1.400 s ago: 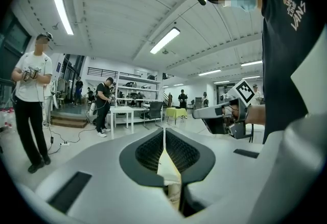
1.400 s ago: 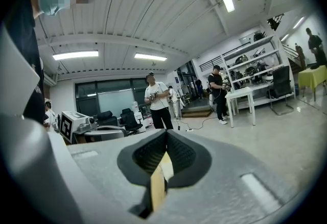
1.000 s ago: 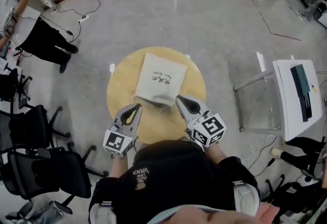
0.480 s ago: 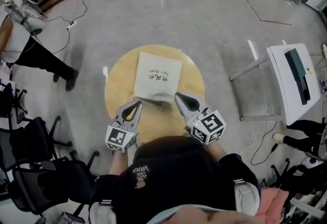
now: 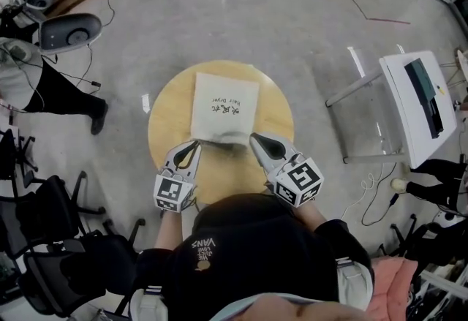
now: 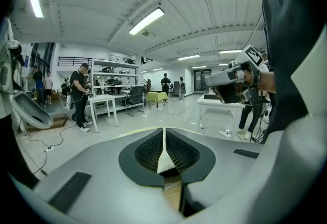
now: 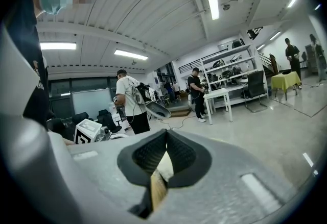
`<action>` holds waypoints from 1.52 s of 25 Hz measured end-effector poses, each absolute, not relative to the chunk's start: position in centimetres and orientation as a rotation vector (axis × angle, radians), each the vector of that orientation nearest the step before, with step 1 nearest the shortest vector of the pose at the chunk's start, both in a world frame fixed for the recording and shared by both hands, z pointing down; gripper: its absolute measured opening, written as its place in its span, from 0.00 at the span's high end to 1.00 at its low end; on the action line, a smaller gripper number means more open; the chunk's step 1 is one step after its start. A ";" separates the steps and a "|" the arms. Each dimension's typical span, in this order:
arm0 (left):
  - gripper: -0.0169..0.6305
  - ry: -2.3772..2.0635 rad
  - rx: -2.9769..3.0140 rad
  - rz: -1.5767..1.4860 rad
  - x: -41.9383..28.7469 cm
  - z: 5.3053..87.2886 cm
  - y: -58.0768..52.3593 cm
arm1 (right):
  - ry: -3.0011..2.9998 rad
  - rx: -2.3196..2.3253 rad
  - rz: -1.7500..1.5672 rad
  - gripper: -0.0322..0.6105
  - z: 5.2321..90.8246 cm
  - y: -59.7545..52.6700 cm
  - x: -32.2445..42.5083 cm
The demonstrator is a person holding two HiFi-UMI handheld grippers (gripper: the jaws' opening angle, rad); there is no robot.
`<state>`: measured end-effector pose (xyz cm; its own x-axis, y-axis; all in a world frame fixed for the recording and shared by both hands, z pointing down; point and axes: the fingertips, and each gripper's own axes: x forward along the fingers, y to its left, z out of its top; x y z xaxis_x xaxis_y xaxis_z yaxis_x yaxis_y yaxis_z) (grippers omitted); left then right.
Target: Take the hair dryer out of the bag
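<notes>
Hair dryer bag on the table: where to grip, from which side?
The bag, at its two near corners, coming low from the person's side. It lies flat on the table, so only edges can be pinched, and the rumpled near edge is probably its mouth. Left gripper and right gripper point there, shut.

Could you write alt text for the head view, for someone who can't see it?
Seen from above, a cream square cloth bag lies on a round wooden table. The grey left gripper and right gripper, fingers closed, point at its near corners.
</notes>
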<state>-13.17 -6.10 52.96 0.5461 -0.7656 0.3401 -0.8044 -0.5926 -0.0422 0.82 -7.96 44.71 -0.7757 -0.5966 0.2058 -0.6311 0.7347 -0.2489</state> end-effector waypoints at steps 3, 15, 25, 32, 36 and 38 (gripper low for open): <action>0.95 -1.354 2.641 0.530 -13.9 53.8 -6.8 | -2.808 1.011 0.477 0.95 45.0 -8.0 0.6; 0.94 -1.299 2.590 0.628 -15.6 58.4 -8.3 | -2.749 1.062 0.491 0.95 46.0 -8.0 0.4; 0.83 -1.189 2.593 0.709 -15.8 61.4 -8.4 | -2.722 1.067 0.489 0.95 46.6 -7.8 0.2; 0.78 -1.074 2.665 0.833 -15.7 63.6 -8.2 | -2.722 1.060 0.497 0.95 46.7 -7.4 0.1; 0.76 -1.041 2.683 0.849 -15.8 64.1 -8.9 | -2.713 1.059 0.504 0.95 46.8 -7.5 -0.2; 0.76 -1.012 2.691 0.870 -15.7 64.5 -9.0 | -2.711 1.058 0.506 0.95 46.9 -7.4 -0.3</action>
<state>-15.74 -9.01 64.53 0.6072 -0.5609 0.5628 -0.6403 -0.7648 -0.0715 -0.35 -7.37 46.86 -0.7279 -0.6198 0.2933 -0.6839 0.6872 -0.2449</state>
